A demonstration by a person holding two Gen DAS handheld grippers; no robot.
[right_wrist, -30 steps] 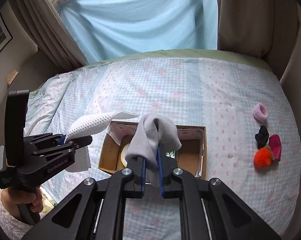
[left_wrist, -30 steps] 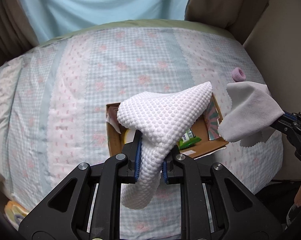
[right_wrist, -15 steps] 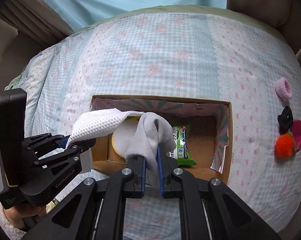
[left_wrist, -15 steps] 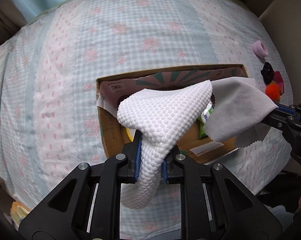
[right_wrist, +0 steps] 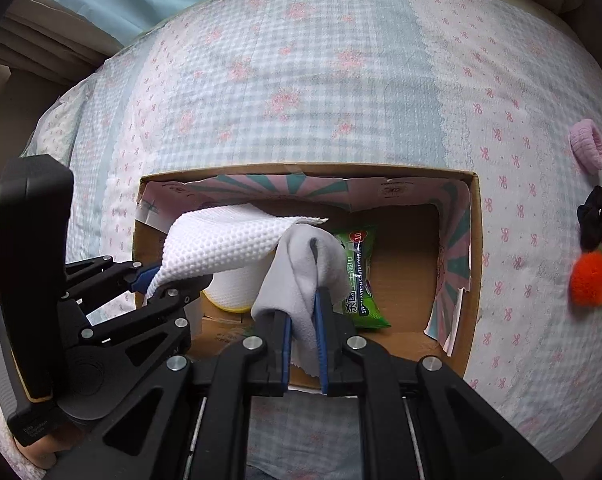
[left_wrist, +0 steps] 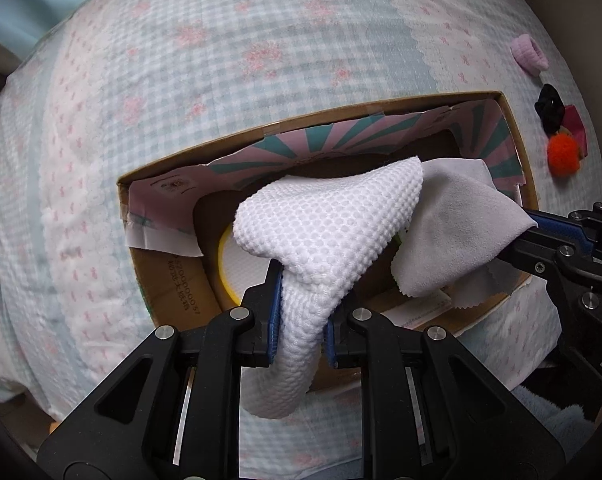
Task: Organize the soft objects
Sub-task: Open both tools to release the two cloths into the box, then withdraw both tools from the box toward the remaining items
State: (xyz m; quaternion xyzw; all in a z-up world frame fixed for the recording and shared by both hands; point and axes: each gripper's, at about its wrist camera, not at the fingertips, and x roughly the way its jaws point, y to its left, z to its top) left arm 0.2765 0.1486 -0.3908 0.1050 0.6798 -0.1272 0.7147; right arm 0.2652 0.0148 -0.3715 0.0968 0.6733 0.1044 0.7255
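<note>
Left gripper (left_wrist: 301, 320): clamped tight on the white waffle cloth (left_wrist: 333, 224), which hangs over the left half of the open box.
Right gripper (right_wrist: 303, 332): pinching the grey cloth (right_wrist: 301, 276), just beside the white one and also over the box mouth.
Box (right_wrist: 475, 264): cardboard, sitting on the bed (right_wrist: 341, 80); a green wipes pack (right_wrist: 361, 280) and a round yellow-rimmed pad (right_wrist: 231, 294) lie on its floor.
Done so far: both cloths are up and poised above the box, neither let go yet.
Left to do: release both cloths inside, I'd say, then deal with what waits out on the bedspread.
Still outside: pink scrunchie (right_wrist: 589, 148), black scrunchie (right_wrist: 593, 220), orange pom-pom (right_wrist: 589, 278) and a magenta piece (left_wrist: 575, 128), clustered well right of the box.
</note>
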